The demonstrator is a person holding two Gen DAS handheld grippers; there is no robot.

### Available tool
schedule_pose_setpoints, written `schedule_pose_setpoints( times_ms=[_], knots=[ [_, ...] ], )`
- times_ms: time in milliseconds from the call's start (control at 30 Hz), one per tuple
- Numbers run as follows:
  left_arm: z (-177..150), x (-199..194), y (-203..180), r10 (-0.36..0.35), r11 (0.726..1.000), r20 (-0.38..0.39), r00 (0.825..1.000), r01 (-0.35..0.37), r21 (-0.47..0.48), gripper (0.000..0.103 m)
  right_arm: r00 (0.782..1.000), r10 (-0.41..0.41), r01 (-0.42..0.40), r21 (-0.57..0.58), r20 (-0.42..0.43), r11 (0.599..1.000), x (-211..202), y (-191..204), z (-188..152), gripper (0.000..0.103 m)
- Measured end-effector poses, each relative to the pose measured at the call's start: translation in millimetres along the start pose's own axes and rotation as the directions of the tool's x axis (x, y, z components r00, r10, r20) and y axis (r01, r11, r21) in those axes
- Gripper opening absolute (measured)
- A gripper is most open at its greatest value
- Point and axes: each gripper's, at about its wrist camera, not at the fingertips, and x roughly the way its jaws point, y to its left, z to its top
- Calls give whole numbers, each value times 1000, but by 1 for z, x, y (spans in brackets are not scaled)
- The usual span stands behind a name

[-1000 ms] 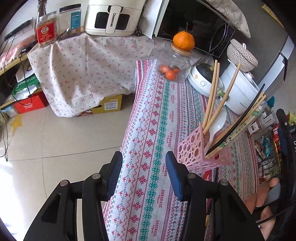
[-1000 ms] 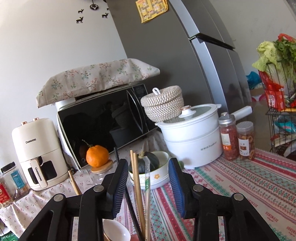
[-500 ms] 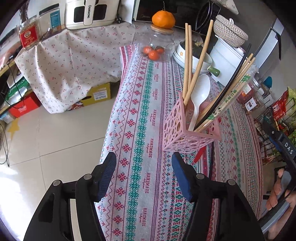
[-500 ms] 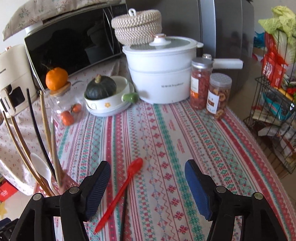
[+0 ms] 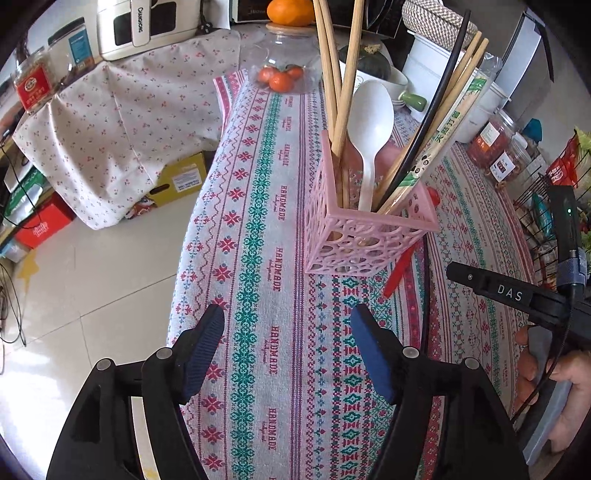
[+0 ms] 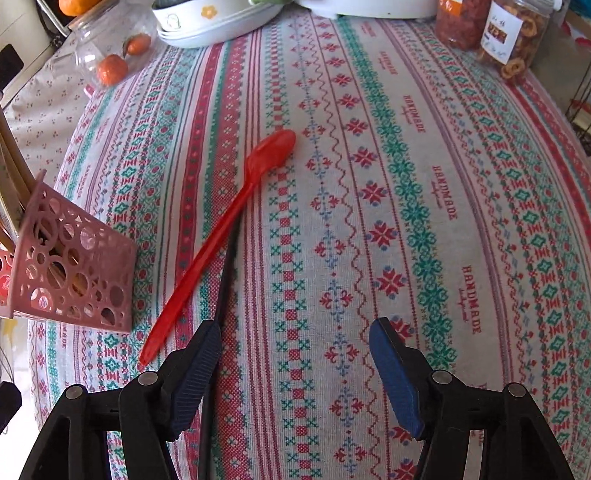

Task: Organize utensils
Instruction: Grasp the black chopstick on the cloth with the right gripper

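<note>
A pink perforated utensil basket (image 5: 364, 236) stands on the patterned tablecloth (image 5: 258, 295), holding wooden chopsticks (image 5: 343, 74), a white spoon (image 5: 371, 122) and a black chopstick (image 5: 436, 110). My left gripper (image 5: 288, 332) is open and empty just in front of it. A red plastic spoon (image 6: 225, 229) lies flat on the cloth right of the basket (image 6: 70, 266), with a black chopstick (image 6: 221, 295) beside it. My right gripper (image 6: 295, 354) is open and empty above the cloth, its left finger near the spoon's handle end.
A glass jar of small oranges (image 6: 110, 51), a white bowl (image 6: 218, 18) and two snack jars (image 6: 513, 33) stand at the table's far side. The table's left edge drops to tiled floor (image 5: 92, 288). A wire rack (image 5: 546, 206) stands at right.
My left gripper has moved closer to the pink basket. My right gripper has tilted down and come low over the cloth near the red spoon. Both stay open.
</note>
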Motion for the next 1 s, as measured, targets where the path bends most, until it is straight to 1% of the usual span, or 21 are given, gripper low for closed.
schedule_pose_setpoints(
  times_ms=[133,233,300,433,467,533,567,600,633,667,700,733,800,867,1000],
  knots=[
    [-4,5,-2,22,1000,-10,1000,-22,16,73,999,8,-8,-15,-31,1000,11,10,1,71],
    [-6,6,-1,32,999,-11,999,-31,25,73,999,-1,-1,-30,-49,1000,20,17,1,71],
    [-6,7,0,38,999,-10,999,-38,28,73,999,-26,24,-52,-42,998,23,23,3,71],
    [-7,5,-1,40,999,-5,999,-39,35,73,996,-93,90,-141,-16,986,26,35,-1,71],
    [-8,4,-2,38,999,-4,999,-37,37,73,994,-109,107,-160,-9,981,26,37,-3,68],
    [-9,3,-5,36,998,-1,999,-36,47,73,994,-111,109,-174,0,979,24,36,-7,61],
    [-9,2,-6,36,998,2,999,-36,54,73,994,-109,107,-174,-1,979,23,34,-8,54],
    [-10,2,-8,37,997,4,999,-37,63,73,994,-106,103,-175,-3,979,20,30,-9,43],
    [-10,1,-10,38,997,6,999,-38,71,73,995,-100,97,-179,-8,979,17,25,-10,37],
    [-11,1,-13,39,996,9,999,-40,80,73,995,-95,90,-185,-16,979,15,20,-10,23],
    [-12,0,-16,40,995,14,999,-41,90,73,996,-84,78,-190,-26,979,12,12,-10,14],
    [-13,-1,-20,40,994,19,999,-42,102,73,997,-63,54,-185,-41,981,11,5,-9,13],
    [-16,-3,-28,40,990,26,999,-43,135,73,997,-37,25,-165,-70,986,6,-10,-9,5],
    [-20,-5,-38,37,984,34,999,-43,175,73,996,-13,2,-127,-86,992,-1,-30,-10,5],
    [-31,-7,-66,27,963,42,999,-37,266,73,997,39,-43,-49,-72,998,-23,-74,-7,4]
  ],
)
